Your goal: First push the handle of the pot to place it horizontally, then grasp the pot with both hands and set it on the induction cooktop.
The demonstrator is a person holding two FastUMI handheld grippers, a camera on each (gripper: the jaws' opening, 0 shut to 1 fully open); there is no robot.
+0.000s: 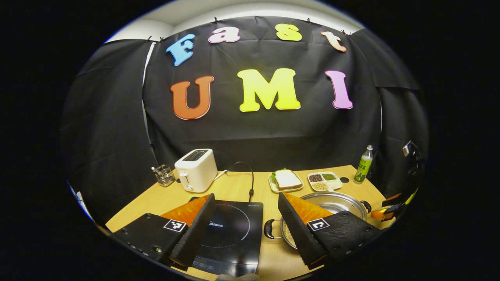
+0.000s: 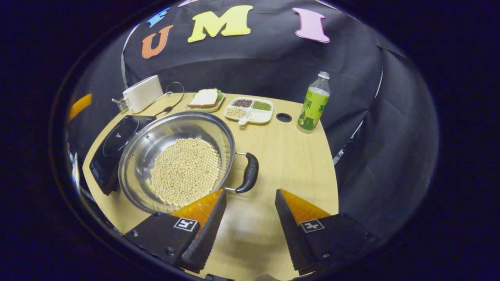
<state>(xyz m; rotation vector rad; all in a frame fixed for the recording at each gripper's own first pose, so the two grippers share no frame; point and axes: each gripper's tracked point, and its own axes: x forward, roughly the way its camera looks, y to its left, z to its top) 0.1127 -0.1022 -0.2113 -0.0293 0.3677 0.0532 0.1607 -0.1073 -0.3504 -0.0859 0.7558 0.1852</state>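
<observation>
Steel and shallow, the pot (image 2: 175, 156) sat on the wooden table (image 2: 297, 164) with a bed of pale beans (image 2: 185, 171) across its bottom. It was not on the cooktop (image 2: 113, 146); the black glass slab lay just beside the pot, by the handle (image 1: 269, 228) that the left gripper view showed. The pot's other black handle (image 2: 249, 173) stuck out on the side away from the cooktop.

The right gripper (image 2: 250, 212) hung over the table just short of that far handle, its fingers spread wide with bare wood between them and nothing held. One fingertip lay close under the pot's rim beside the handle; whether it touched I could not tell.

The left gripper (image 1: 246, 218) was spread wide too and held nothing. In its own view one finger crossed the front of the pot and the other lay over the cooktop's near edge, with the cooktop and the pot's nearer handle seen between them.

Beyond the pot stood a plate with a sandwich (image 2: 204, 98) and a divided tray (image 2: 249, 109) of grains. A white toaster (image 1: 196, 170) stood past the cooktop, and a green bottle (image 2: 313, 103) stood well apart from the pot, near the table's back edge.
</observation>
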